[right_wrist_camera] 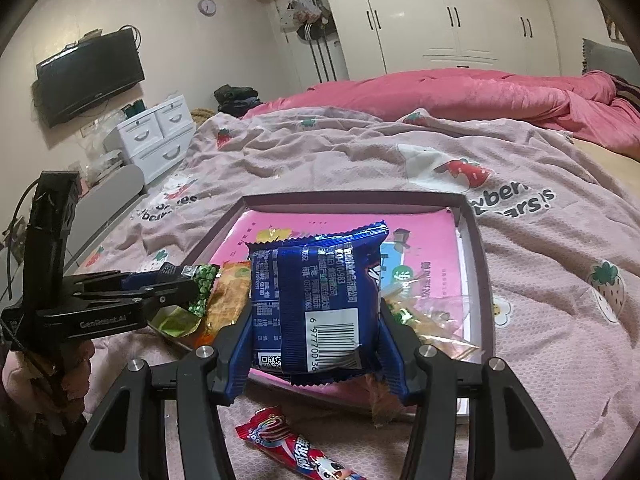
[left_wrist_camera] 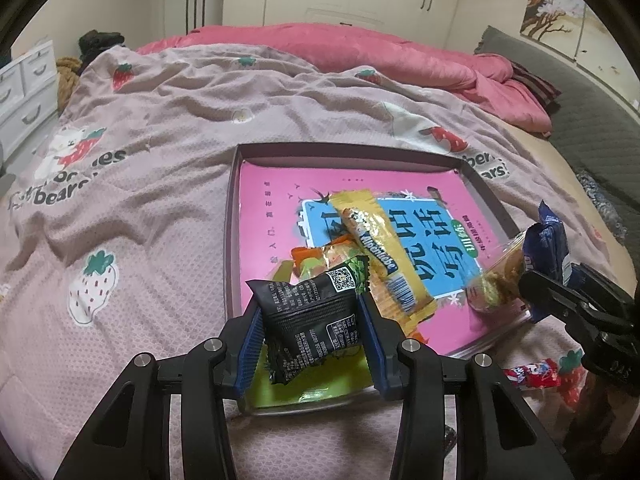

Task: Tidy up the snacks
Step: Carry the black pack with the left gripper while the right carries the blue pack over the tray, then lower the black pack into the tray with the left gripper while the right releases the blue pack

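Nearest the left wrist camera, the left gripper is clenched on a black packet, its blue pads pressing the packet's two sides; the packet hangs above the near edge of the tray. Nearest the right wrist camera, the right gripper likewise grasps a blue packet by its sides, held above the tray's near rim. In the left view the right gripper appears at the right edge, beside the tray; in the right view the left gripper appears at the left, over the tray's near corner.

Below the right gripper, a red sweet wrapper lies on the bedspread, outside the tray and not yet collected.

Beyond the grippers, the tray, which has a pink printed sheet lying in its bottom, already contains a long yellow packet, an orange packet and a clear bag of biscuits, lying loosely and partly overlapping toward the near side. The far half of the tray is bare.

Judgement: the task is partly done. Several snacks are gathered; two are held above the tray awaiting release, and at least the red wrapper remains outside.

Farthest, a pink quilt and white wardrobes close the scene.
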The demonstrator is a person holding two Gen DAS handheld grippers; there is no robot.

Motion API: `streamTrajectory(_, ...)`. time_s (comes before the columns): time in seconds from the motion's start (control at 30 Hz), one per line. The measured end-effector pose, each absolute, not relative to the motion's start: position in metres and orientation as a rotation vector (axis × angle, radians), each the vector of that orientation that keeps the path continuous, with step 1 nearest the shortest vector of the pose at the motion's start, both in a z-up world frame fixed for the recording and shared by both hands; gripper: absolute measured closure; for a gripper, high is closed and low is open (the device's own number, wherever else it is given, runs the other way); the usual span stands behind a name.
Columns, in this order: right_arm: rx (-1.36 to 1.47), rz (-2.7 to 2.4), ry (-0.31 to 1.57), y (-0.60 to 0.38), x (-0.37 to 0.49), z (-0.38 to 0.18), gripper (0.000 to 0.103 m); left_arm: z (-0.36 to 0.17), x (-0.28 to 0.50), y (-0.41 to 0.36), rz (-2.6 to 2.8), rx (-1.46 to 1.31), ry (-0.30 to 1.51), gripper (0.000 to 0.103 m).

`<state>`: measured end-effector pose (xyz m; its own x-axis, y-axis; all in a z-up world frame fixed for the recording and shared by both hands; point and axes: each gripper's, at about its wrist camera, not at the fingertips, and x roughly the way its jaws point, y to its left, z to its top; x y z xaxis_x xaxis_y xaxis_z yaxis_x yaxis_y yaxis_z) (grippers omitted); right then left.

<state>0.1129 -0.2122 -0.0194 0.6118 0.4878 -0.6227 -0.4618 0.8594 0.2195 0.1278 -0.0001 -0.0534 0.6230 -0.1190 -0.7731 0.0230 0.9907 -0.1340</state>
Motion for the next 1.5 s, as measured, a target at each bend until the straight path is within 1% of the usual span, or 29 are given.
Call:
streamTrajectory(0.87, -0.088, 0.592, 0.809, -0.173, 0.122, -0.047, 0.049, -0.057, 0.129, -0.004, -0.090, -0.101, 0.896, 0.056)
streamTrajectory(1.2, -0.146, 0.525, 0.792, -0.173, 0.123, -0.049, 0.048, -0.058, 0.130, -0.004, -0.093, -0.102, 0.897, 0.056)
streamTrajectory(1.5, -0.137, 0.556, 0.790, -0.173, 0.122, -0.049, 0.048, -0.058, 0.130, -0.004, -0.093, -0.103, 0.898, 0.056)
